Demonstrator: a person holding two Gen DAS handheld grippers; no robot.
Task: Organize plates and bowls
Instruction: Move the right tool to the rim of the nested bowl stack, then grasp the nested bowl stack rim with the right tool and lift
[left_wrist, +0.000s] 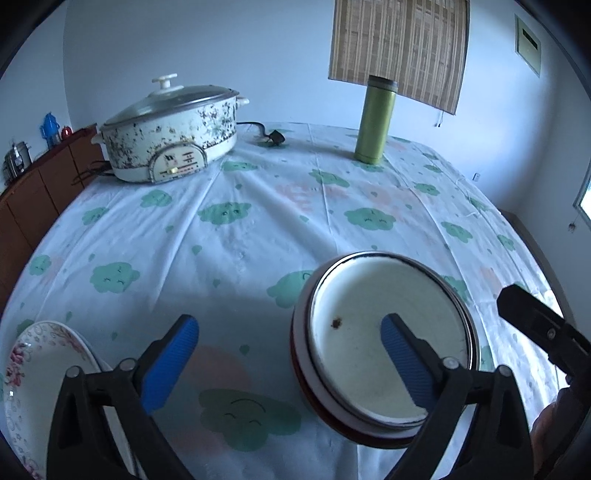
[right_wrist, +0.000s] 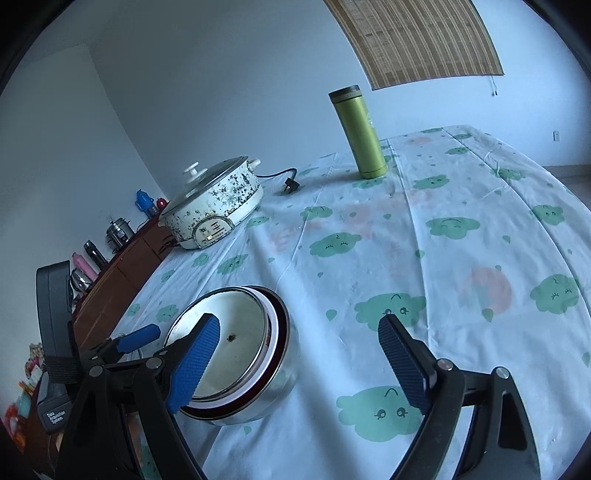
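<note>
Left gripper (left_wrist: 290, 363): jaws spread wide, clamped on nothing, ribbed blue pads (left_wrist: 173, 363) hanging above the cloth, the right-hand pad hovering over the stack's open mouth. Right gripper (right_wrist: 297, 363): likewise spread and empty, one pad across the stack's near rim in its view; whether touching cannot be told.

Nested bowls (left_wrist: 384, 343) at about three o'clock from the left claw, nine o'clock from the right: cream enamel-looking inner bowl with a dark rim and a small brown speck, inside a white and a red band, all seated in a shiny steel outer bowl (right_wrist: 280, 373). Probably rigid, light to middling in weight, slick on the polished wall; best taken across the rim, one pad inside, one outside. Chipping likely if knocked.

Floral plate (left_wrist: 44, 384) at eight o'clock from the left claw, overlapping another plate's edge: glossy ceramic, thin, brittle, best pinched at the rim.

Farther out: soft creased tablecloth (left_wrist: 258, 229) with green clouds, speckled electric pot (left_wrist: 170, 136) at eleven, green flask (left_wrist: 373, 122) at one.
</note>
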